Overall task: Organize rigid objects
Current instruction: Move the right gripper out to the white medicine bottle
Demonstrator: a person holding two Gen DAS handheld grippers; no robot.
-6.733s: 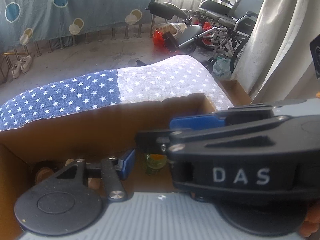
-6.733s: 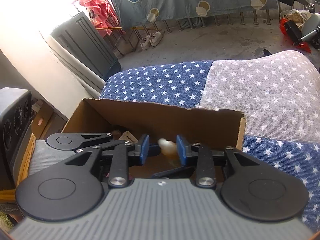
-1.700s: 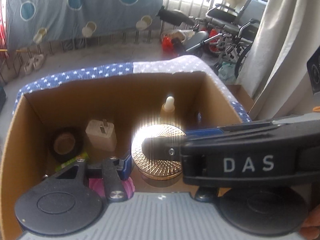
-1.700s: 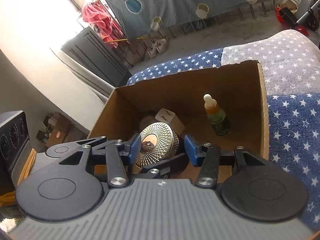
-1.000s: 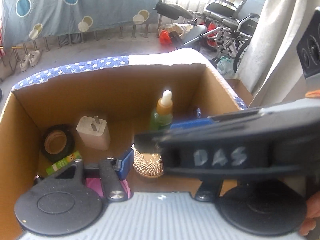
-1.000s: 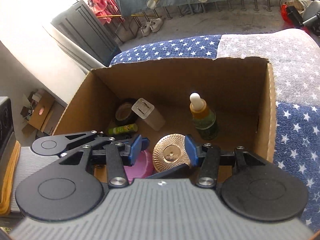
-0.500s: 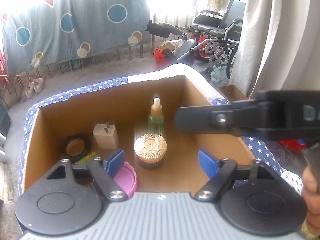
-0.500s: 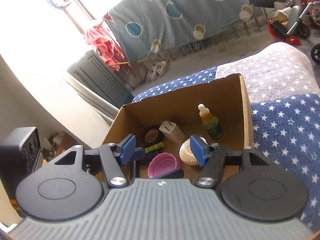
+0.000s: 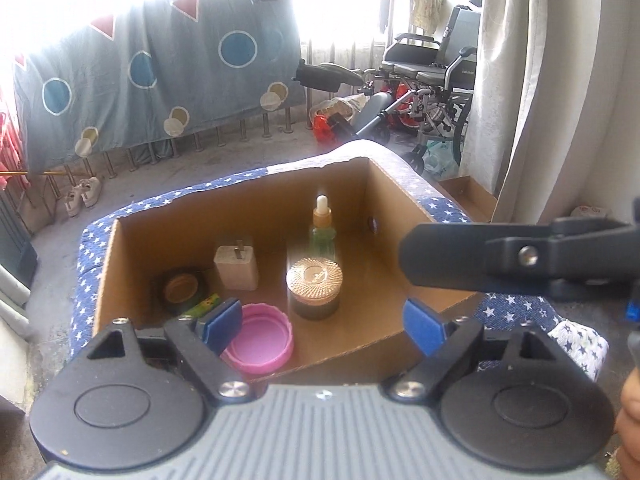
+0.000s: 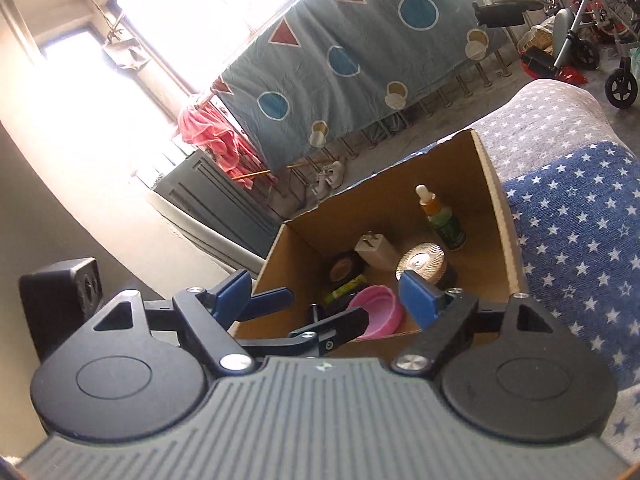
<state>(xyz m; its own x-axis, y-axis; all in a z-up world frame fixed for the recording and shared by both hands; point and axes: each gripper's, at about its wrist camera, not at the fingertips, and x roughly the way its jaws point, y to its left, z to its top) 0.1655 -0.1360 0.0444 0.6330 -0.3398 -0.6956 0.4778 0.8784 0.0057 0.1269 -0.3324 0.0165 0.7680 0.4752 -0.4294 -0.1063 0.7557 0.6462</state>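
An open cardboard box (image 9: pixel 400 208) stands on a star-patterned cloth. In it are a dropper bottle (image 9: pixel 322 224), a gold-lidded jar (image 9: pixel 315 287), a white plug adapter (image 9: pixel 237 265), a roll of black tape (image 9: pixel 181 288), a pink lid (image 9: pixel 258 336) and a small green tube (image 9: pixel 204 305). My left gripper (image 9: pixel 322 326) is open and empty above the box's near edge. My right gripper (image 10: pixel 326 290) is open and empty, back from the box (image 10: pixel 494 200); its arm crosses the left wrist view at the right. The jar (image 10: pixel 422 262) and bottle (image 10: pixel 442 220) show there too.
The star cloth (image 10: pixel 580 240) covers the surface right of the box. A blue hanging sheet (image 9: pixel 152 80) and a wheelchair (image 9: pixel 432 76) stand behind. A curtain (image 9: pixel 540 80) hangs at the right. A black speaker (image 10: pixel 60 292) sits at the left.
The right gripper let go of the gold-lidded jar, which now stands in the box. Both grippers have opened wide and pulled up and back from the box.
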